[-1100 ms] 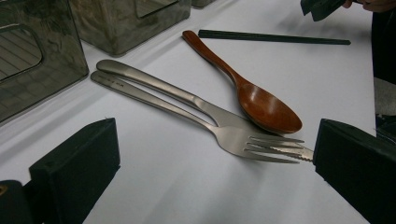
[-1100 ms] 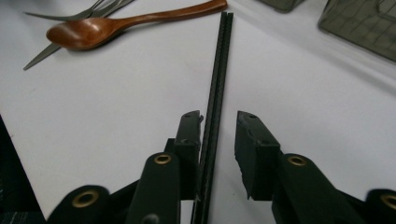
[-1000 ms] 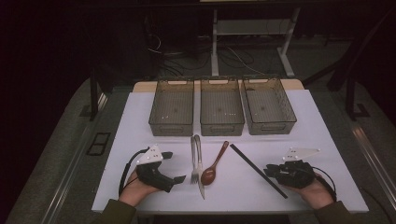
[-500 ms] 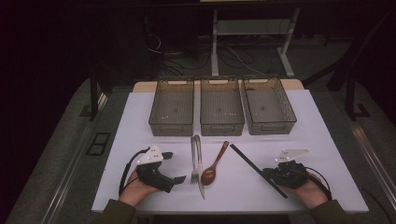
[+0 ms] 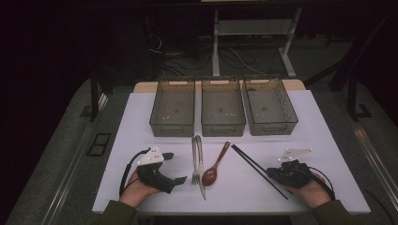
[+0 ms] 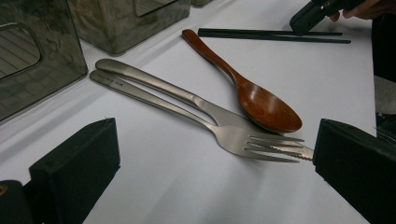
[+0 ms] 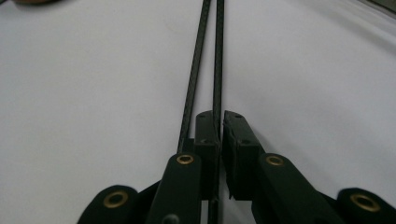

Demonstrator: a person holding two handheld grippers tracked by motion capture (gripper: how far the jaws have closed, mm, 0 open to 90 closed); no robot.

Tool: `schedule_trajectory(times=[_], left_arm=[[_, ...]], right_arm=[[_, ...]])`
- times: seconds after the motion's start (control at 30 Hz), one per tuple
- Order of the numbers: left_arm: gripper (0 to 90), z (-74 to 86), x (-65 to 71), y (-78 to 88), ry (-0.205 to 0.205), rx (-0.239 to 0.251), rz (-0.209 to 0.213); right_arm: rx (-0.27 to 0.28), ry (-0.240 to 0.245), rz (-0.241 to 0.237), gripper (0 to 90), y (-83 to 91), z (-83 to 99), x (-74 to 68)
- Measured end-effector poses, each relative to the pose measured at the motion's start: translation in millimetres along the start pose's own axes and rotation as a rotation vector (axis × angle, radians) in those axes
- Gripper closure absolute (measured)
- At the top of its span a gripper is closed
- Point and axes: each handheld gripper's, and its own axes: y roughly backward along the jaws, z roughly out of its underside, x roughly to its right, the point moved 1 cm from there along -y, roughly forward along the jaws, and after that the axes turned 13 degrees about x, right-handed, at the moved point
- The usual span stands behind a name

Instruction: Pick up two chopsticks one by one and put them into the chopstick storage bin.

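Right gripper view looks straight down a pair of black chopsticks (image 7: 205, 60) lying on the white tabletop (image 7: 93, 93), and the right gripper (image 7: 221, 122) has its jaws drawn almost together on one stick, having just been closing; the second stick runs past the outside of the left jaw, seemingly not caught. From the high view the chopsticks (image 5: 258, 170) lie slanted just right of the wooden spoon (image 5: 215, 165), with the right gripper (image 5: 272, 174) at their near end. Left of the spoon lie a fork (image 5: 195, 161) and a knife (image 5: 200, 164), side by side and touching, and beyond the spoon stand three grey bins (image 5: 222, 108) in a row. The left gripper (image 5: 180, 179) rests left of the fork, its jaws wide apart and holding nothing, the fork tines (image 6: 273, 148) lying between them. The step in hand looks like picking up the chopsticks; I judge the next move calls for checking that both sticks are gripped before lifting, since one may stay behind. Whether the pads truly pinch the stick is hard to make out, as the jaw bodies cover the contact, and the knife blade is mostly hidden under the fork.
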Motion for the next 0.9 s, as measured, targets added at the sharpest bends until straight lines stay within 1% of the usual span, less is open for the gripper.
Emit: schedule_trajectory(times=[0.03, 0.2, 0.33, 0.43, 0.6, 0.7, 0.9], left_arm=[[0.0, 0.0, 0.0, -0.1, 0.001, 0.000, -0.002], [0.0, 0.0, 0.0, 0.0, -0.003, -0.003, 0.000], [0.0, 0.3, -0.2, -0.2, -0.003, -0.004, 0.001], [0.0, 0.4, -0.4, -0.1, -0.003, -0.005, 0.001], [0.0, 0.4, 0.1, -0.2, -0.001, -0.004, 0.001], [0.0, 0.3, -0.1, 0.1, -0.006, -0.004, 0.001], [0.0, 0.3, -0.1, 0.3, -0.005, -0.001, 0.002]], right_arm=[[0.023, -0.005, -0.003, 82.8, -0.8, -2.6, 1.0], [0.032, -0.013, -0.005, 82.8, -7.3, -6.3, 1.7], [0.034, -0.009, -0.008, 82.9, -13.3, -8.6, 2.1], [0.017, -0.003, -0.009, 82.9, -17.1, -8.4, 1.2], [0.020, 0.008, 0.002, 84.0, -17.7, -7.9, 0.1], [0.020, 0.011, 0.003, 84.8, -17.4, -7.9, 0.1], [0.016, -0.004, -0.003, 85.1, -16.1, -8.2, 2.3]])
